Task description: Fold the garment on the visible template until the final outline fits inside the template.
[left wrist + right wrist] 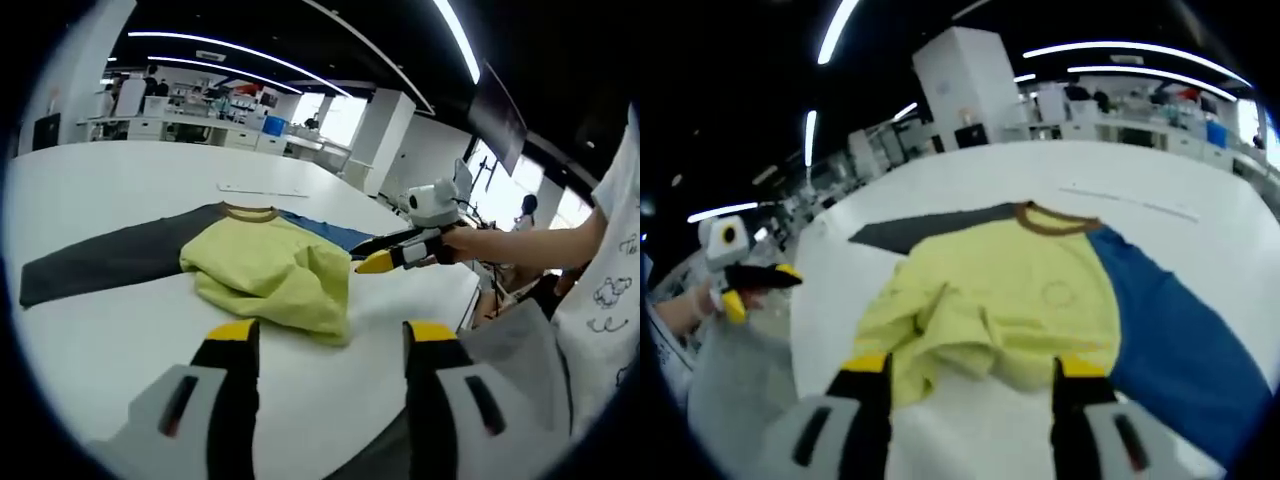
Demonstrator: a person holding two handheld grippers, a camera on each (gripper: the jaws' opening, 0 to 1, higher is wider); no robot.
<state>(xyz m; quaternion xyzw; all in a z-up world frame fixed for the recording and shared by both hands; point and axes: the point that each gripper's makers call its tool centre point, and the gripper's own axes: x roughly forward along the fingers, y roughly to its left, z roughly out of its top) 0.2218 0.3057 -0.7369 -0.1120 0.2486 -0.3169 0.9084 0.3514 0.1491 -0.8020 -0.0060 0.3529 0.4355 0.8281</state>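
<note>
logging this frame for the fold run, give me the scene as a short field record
garment: shirt, yellow-green body, brown collar, one dark grey sleeve, one blue sleeve
garment state: hem bunched up toward the middle, both sleeves spread out flat
surface: white table
left gripper: open, short of the bunched hem, holding nothing
right gripper: open, jaws either side of the bunched hem, contact unclear
template: cannot make out an outline

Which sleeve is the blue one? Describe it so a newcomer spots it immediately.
On the white table lies a shirt with a yellow-green body and a brown collar. The blue sleeve runs from the collar along the body's side, opposite the dark grey sleeve; its colour alone marks it out.
</note>
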